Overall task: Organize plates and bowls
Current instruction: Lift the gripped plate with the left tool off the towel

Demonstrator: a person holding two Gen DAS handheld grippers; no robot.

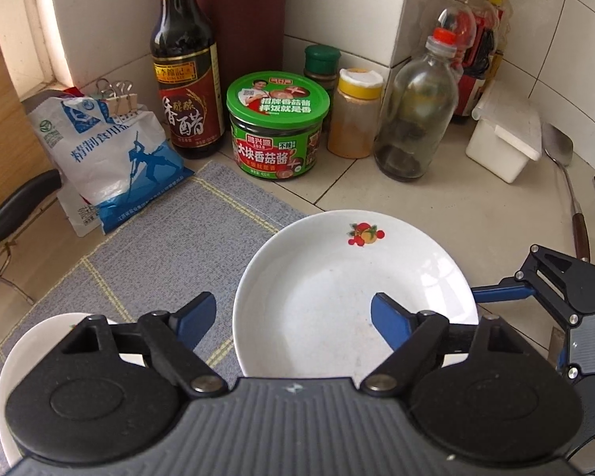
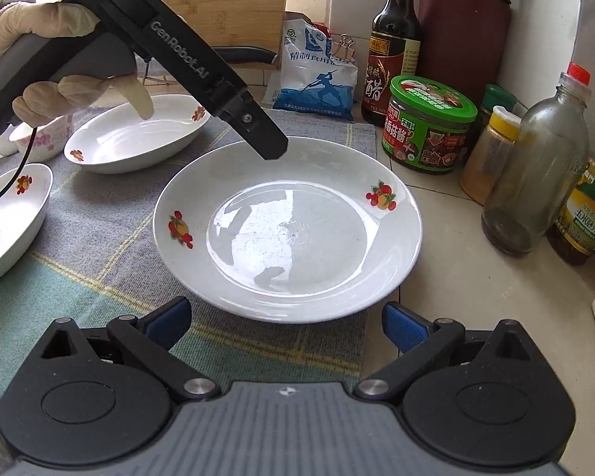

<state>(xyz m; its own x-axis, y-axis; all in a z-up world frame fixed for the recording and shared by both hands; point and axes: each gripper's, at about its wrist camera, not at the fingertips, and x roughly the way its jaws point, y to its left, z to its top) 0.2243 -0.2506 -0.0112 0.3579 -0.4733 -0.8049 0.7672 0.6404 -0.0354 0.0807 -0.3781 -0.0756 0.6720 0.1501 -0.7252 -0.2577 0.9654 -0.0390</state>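
A white plate with fruit prints (image 1: 337, 289) (image 2: 289, 230) lies on the grey checked cloth (image 1: 170, 246) (image 2: 99, 238), its right part over the tiled counter. My left gripper (image 1: 293, 321) is open above the plate's near side; its body also shows in the right wrist view (image 2: 202, 75). My right gripper (image 2: 285, 325) is open just in front of the plate's near rim, and it shows at the right of the left wrist view (image 1: 555, 289). An oval white dish (image 2: 139, 135) lies behind the plate. Another white dish (image 2: 8, 218) (image 1: 31, 357) lies at the left.
Along the back stand a salt bag (image 1: 111, 158), a vinegar bottle (image 1: 186, 79), a green-lidded sauce jar (image 1: 277, 127), a yellow-capped spice jar (image 1: 357, 115), a glass bottle (image 1: 420, 111) and a white box (image 1: 503, 139). A spatula (image 1: 563, 166) lies at the right. A floral bowl (image 2: 47, 139) sits far left.
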